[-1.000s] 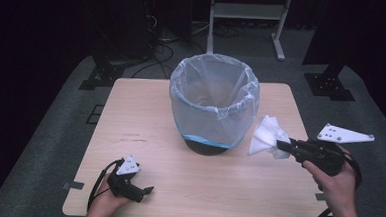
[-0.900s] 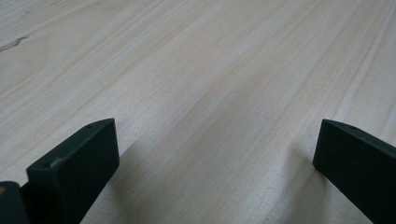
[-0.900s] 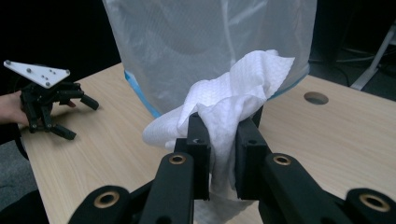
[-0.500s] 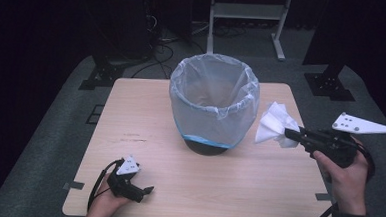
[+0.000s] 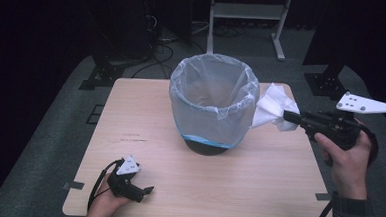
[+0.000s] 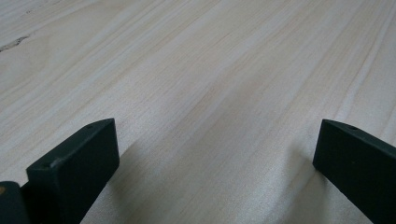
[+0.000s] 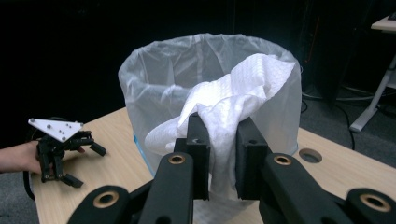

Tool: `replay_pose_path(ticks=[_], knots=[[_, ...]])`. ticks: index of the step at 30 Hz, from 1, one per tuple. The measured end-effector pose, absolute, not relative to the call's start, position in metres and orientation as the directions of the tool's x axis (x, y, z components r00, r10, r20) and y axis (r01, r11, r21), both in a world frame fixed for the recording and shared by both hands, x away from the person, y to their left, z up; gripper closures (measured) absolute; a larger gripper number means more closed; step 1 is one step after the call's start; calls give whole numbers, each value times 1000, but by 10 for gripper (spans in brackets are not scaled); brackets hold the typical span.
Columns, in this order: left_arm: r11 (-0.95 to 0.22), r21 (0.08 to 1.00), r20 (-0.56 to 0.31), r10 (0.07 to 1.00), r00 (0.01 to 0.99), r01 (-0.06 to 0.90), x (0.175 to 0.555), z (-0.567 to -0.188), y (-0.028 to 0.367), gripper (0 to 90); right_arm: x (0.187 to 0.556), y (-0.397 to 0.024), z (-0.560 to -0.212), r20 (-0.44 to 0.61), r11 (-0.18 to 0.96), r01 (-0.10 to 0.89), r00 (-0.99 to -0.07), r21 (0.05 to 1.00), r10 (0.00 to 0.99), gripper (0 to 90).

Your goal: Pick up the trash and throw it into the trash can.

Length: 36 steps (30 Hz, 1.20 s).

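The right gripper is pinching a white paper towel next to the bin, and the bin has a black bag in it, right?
Not quite. The bag lining the bin is clear plastic, not black, as the high view shows. The right gripper does pinch the white paper towel beside it.

Matt pale wood table (image 5: 146, 111); thin crinkled translucent plastic liner (image 5: 214, 102); white embossed paper towel (image 7: 233, 102); matt black jaws

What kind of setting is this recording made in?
Probably a lab or studio set up for recording, not a home. A lone wooden table stands on grey carpet amid dark surroundings, loose cables trail on the floor behind it, and a white metal stand rises at the back.
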<state>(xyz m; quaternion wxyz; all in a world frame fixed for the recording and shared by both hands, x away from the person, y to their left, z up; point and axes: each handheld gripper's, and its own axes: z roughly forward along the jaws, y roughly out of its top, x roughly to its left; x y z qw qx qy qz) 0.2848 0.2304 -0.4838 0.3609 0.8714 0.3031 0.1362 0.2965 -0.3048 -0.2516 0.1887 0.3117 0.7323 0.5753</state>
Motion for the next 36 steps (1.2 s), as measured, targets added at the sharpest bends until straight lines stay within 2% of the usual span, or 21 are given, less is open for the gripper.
replay_pose_path(ticks=[23, 36], knots=[[-554, 713, 18, 627, 779, 430, 285, -484, 230, 0, 340, -269, -211, 89, 116, 207, -772, 972, 629, 778], [-556, 712, 19, 627, 779, 430, 285, -484, 230, 0, 370, -237, -205, 104, 121, 221, -789, 968, 606, 777]])
